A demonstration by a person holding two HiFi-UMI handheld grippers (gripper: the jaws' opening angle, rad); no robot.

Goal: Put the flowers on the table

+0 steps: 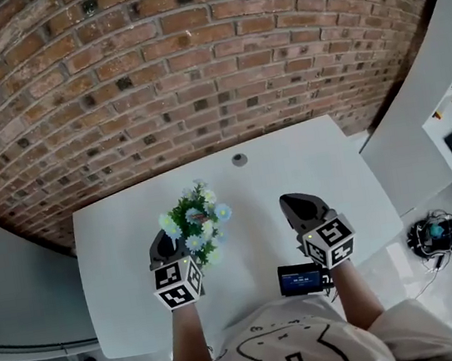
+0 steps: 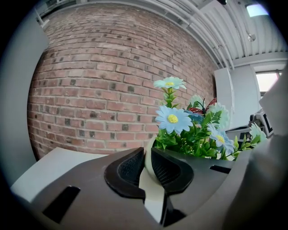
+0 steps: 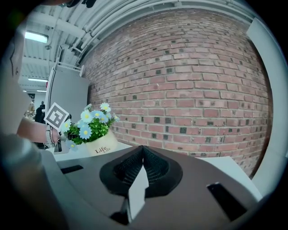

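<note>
The left gripper (image 1: 165,245) pinches the flower pot (image 3: 96,146) by its rim, flowers (image 1: 196,218) upright over the table (image 1: 316,162). The right gripper (image 1: 299,204) idles at right, jaws together, empty.

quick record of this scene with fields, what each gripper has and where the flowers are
flowers: blue and white daisies in a cream pot printed "Life"
left gripper: shut on the pot's rim
right gripper: shut, nothing between the jaws, apart from the pot
table: white; pot is over its near left part, contact with the top can't be told
other: small round disc near the table's far edge; brick wall behind
</note>
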